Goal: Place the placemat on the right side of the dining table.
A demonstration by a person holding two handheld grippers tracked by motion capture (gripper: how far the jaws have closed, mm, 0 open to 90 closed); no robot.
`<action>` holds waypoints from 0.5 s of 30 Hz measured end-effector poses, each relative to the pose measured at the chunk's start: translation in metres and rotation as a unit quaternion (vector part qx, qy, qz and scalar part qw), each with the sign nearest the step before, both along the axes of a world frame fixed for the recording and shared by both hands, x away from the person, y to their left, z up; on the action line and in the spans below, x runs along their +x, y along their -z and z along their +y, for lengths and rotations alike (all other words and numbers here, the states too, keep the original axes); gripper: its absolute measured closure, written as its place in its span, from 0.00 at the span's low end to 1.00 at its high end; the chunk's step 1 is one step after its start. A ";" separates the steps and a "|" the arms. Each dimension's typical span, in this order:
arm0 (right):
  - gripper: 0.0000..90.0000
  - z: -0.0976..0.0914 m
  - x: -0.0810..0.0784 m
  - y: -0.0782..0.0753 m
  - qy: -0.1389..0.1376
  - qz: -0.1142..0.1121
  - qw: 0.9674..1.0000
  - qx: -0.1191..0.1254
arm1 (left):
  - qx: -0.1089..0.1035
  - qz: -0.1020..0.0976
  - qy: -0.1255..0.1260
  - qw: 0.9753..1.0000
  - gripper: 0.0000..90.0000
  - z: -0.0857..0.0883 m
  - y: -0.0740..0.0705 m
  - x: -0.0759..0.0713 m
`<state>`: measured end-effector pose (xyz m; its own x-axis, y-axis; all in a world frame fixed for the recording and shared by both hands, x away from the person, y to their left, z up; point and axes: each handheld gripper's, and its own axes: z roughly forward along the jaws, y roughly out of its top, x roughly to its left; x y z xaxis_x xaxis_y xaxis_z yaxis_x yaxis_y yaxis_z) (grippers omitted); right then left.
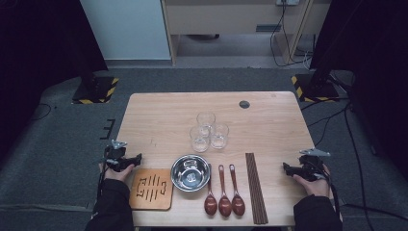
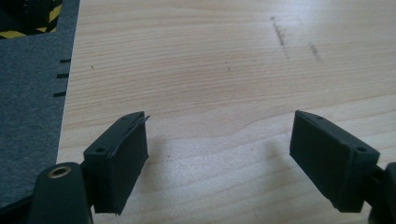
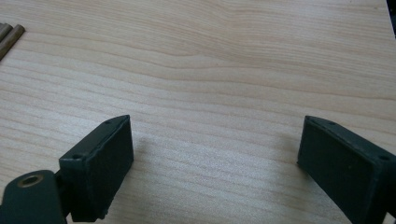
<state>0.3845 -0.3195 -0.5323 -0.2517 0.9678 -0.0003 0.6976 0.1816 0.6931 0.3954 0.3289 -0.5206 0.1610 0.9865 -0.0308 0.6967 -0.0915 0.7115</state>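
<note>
Nearest my camera, both sleeves come up from the bottom edge of the high view, each hand parked at a side edge of the table (image 1: 159, 108). Taking the steel bowl (image 1: 190, 172) as my landmark: my left gripper (image 1: 137, 158) sits well to its left, just above the wooden trivet (image 1: 151, 188), which lies just beside the bowl on that side. My right gripper (image 1: 286, 168) sits well to the bowl's right, beyond the bundle of chopsticks (image 1: 256, 187).

Along the left gripper's own view, its jaws stand apart with nothing but bare wood between them. The right gripper's view reads the same: jaws wide, empty, only the chopstick tips at the far left corner.

As for progress, I judge nothing has been started. Three wooden spoons (image 1: 223, 192) lie side by side just right of the bowl, bowls toward me. Three clear glasses (image 1: 209, 131) cluster just behind the bowl, touching or nearly so. Everything looks neatly laid and untouched. The trivet is nearest my left gripper and the chopsticks nearest my right, so I expect the first reach to go to one of those; all the handling remains ahead.
</note>
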 end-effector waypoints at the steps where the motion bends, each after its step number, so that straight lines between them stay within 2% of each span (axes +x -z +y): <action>1: 0.13 0.000 0.000 -0.001 0.001 -0.002 1.000 0.004 | -0.008 -0.007 -0.002 1.000 0.23 -0.001 -0.002 -0.004; 5: 0.13 0.000 -0.002 -0.005 0.003 -0.007 1.000 0.014 | -0.008 -0.014 0.003 1.000 0.24 -0.004 -0.008 -0.012; 7: 0.13 0.000 -0.004 -0.010 0.006 -0.015 1.000 0.018 | -0.022 -0.021 0.005 1.000 0.25 -0.006 -0.012 -0.022; 8: 0.13 0.000 -0.004 -0.010 0.006 -0.015 1.000 0.018 | -0.022 -0.021 0.005 1.000 0.25 -0.006 -0.012 -0.022; 10: 0.13 0.000 -0.006 -0.012 0.008 -0.020 1.000 0.017 | -0.028 -0.031 0.006 0.999 0.26 -0.007 -0.016 -0.033; 15: 0.13 0.004 -0.007 -0.016 0.008 -0.025 1.000 0.016 | -0.024 -0.034 0.010 0.999 0.28 -0.008 -0.019 -0.047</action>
